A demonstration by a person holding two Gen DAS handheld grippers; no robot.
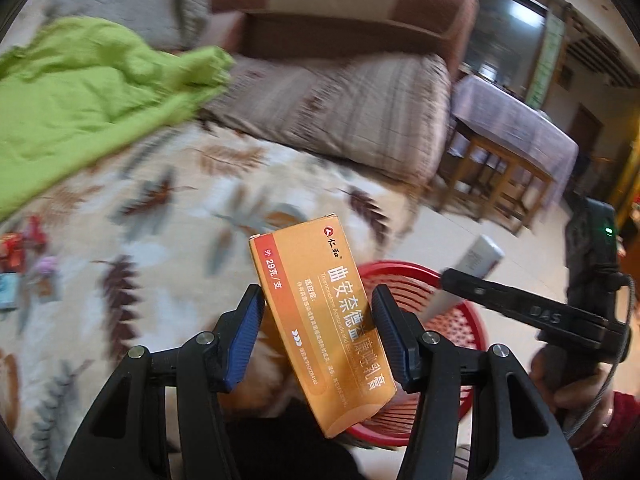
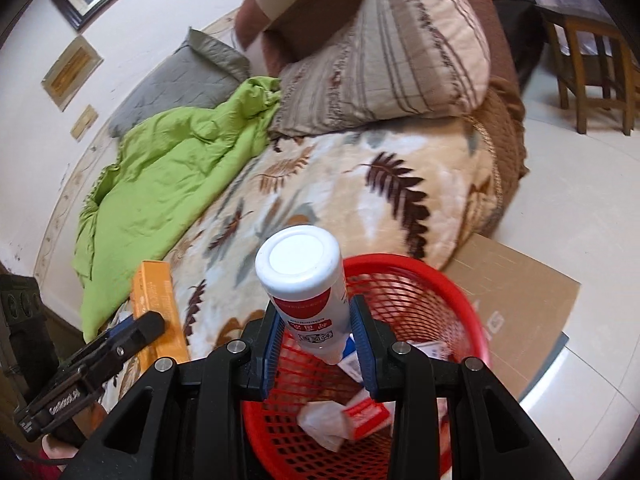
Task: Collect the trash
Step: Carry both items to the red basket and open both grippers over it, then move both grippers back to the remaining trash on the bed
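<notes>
Presently listed, largest first: bed with a leaf-print blanket (image 2: 360,200), cream ground, brown and grey fronds; green quilt (image 2: 168,168) crumpled along its wall side; striped pillow (image 2: 384,60) at the head. Cardboard sheet (image 2: 512,312) on the floor beside the bed, under the basket. Red mesh basket (image 2: 432,288), holding crumpled paper and small red-and-white packets. Left tool (image 1: 318,316), pads pressed on an orange medicine box (image 1: 316,320), box tilted, held above the blanket edge beside the basket rim. Right tool (image 2: 316,332), jaws clamped on a white bottle (image 2: 304,276) with a red label, cap toward the lens, held over the basket. Small items at the blanket's far left edge (image 1: 24,256), probably wrappers; too blurred to identify.
</notes>
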